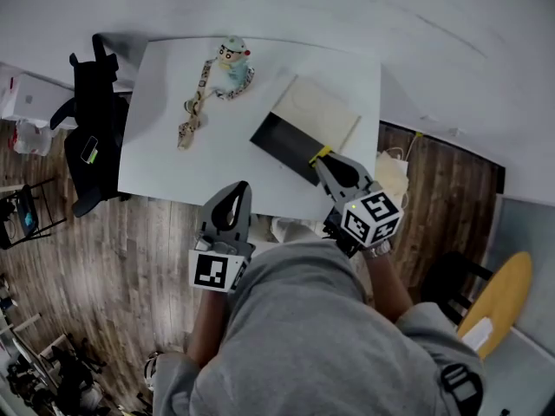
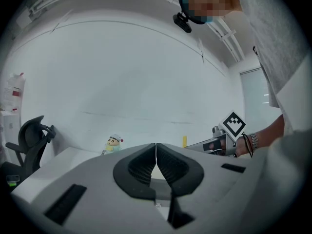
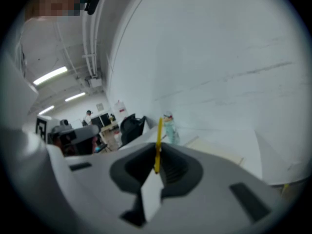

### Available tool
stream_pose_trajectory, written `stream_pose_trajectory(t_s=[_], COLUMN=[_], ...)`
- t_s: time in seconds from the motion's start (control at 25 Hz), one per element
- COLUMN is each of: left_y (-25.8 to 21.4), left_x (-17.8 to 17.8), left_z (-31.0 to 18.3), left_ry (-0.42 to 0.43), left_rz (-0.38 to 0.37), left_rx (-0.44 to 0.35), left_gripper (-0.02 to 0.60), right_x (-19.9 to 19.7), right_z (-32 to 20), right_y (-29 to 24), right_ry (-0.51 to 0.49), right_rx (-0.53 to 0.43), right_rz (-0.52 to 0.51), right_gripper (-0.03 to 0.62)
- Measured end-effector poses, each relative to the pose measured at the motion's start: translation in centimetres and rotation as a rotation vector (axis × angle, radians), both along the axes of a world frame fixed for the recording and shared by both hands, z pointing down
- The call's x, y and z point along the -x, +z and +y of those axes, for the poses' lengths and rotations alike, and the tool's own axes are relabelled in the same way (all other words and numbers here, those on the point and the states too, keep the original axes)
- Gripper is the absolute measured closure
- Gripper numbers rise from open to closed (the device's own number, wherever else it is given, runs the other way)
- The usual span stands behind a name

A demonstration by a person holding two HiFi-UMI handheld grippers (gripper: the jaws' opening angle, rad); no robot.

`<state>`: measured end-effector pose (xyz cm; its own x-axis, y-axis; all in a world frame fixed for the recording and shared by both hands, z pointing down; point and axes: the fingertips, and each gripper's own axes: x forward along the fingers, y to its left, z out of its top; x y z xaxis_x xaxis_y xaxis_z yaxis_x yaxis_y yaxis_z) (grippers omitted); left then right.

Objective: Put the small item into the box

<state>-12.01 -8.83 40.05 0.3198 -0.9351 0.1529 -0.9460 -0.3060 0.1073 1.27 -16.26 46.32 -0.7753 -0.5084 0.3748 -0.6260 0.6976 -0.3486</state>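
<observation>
We held the yellow strip (image 1: 321,154) clamped in our right tool (image 3: 158,152), just at the near edge of the open box (image 1: 303,115) on the table (image 1: 156,146). Our left tool (image 1: 233,192) hung with jaws together, empty, at the table's front edge, well apart from the doll (image 1: 231,64).

Grey shirt (image 1: 303,336), left claw (image 1: 244,186) and right claw (image 1: 318,159) grey with black pads (image 2: 141,167); black-and-white marker cubes (image 1: 214,271), wristbands (image 2: 247,143)

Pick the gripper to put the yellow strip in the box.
Right. The right gripper is shut on the yellow strip, right at the box's near edge; the left gripper is shut, empty and farther off.
</observation>
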Motion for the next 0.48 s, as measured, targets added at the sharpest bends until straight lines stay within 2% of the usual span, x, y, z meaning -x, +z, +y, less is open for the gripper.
stream_pose_trajectory(t_s=[0.48], left_y=[1.8], left_x=[-0.5], left_z=[-3.1], left_ry=[0.106], left_rz=[0.053], left_rx=[0.077], left_gripper=[0.546], right_x=[2.0], right_z=[-1.5], right_y=[5.2], right_ry=[-0.055], right_rx=[0.15], right_rz=[0.161], right_gripper=[0.542])
